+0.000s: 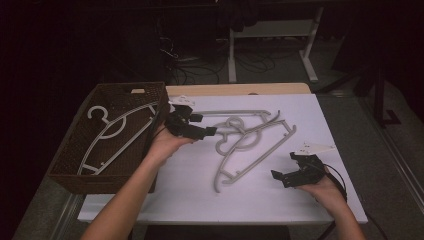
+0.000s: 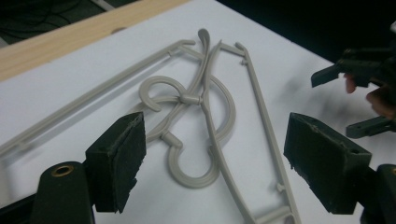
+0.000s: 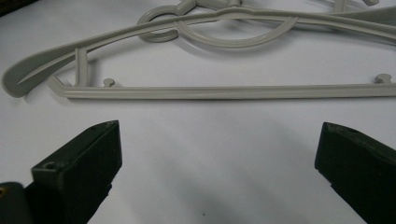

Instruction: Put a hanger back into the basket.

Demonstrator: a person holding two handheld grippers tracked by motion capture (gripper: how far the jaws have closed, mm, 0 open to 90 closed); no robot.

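Two grey plastic hangers [image 1: 250, 145] lie crossed on the white table [image 1: 190, 190], their hooks [image 2: 191, 175] interlocked near the middle. My left gripper [image 1: 204, 124] hovers open just left of the hooks; in the left gripper view its jaws [image 2: 217, 135] stand wide apart with the hooks ahead between them. My right gripper [image 1: 285, 165] is open to the right of the lower hanger, apart from it. In the right gripper view the hanger's straight bar [image 3: 224, 91] lies ahead of the open gripper [image 3: 222, 140]. The right gripper [image 2: 343, 100] also appears at the far right of the left gripper view.
A brown wicker basket [image 1: 65, 170] stands at the table's left with one more grey hanger [image 1: 117, 137] lying inside. A wooden strip [image 1: 240, 89] runs along the far edge. Beyond it are white desk legs [image 1: 232, 55] and floor cables [image 1: 195, 75].
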